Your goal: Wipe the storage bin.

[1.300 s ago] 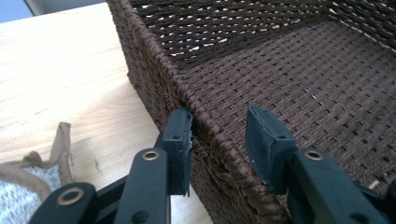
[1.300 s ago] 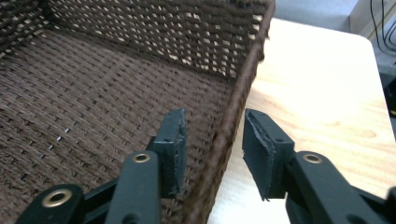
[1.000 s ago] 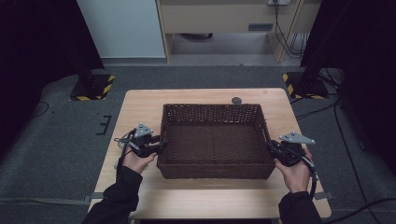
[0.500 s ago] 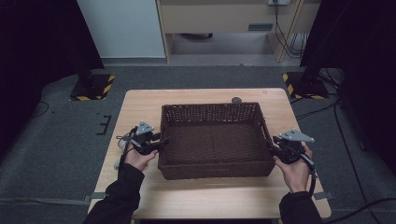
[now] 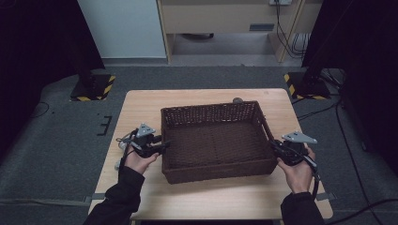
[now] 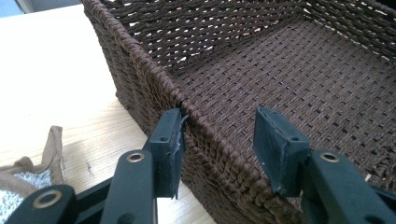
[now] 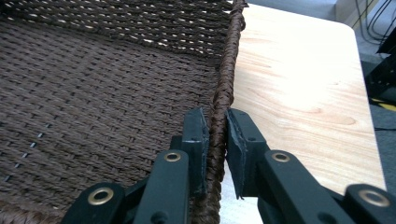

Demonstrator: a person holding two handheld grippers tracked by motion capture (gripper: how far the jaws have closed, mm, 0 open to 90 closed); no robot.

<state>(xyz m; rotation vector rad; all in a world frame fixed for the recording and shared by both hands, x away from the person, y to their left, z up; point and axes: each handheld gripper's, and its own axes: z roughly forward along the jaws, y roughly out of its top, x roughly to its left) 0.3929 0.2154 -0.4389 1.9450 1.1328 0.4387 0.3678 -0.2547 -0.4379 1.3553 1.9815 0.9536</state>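
A dark brown woven basket (image 5: 211, 108) sits in the middle of a light wooden table (image 5: 141, 108). My left gripper (image 5: 163, 146) straddles the rim of its left wall (image 6: 135, 65). In the left gripper view (image 6: 219, 121) one pad touches the outside of the wall and the other stands apart inside; these jaws have just been opening. My right gripper (image 5: 274, 146) is at the right wall. In the right gripper view (image 7: 215, 116) both pads press on the braided rim (image 7: 229, 56), having just closed onto it. The basket holds nothing.
A beige-edged cloth (image 6: 28, 177) lies on the table by my left hand. A small dark round object (image 5: 238, 100) sits just behind the basket. Black stands with striped bases (image 5: 94, 89) (image 5: 305, 86) flank the table on the floor.
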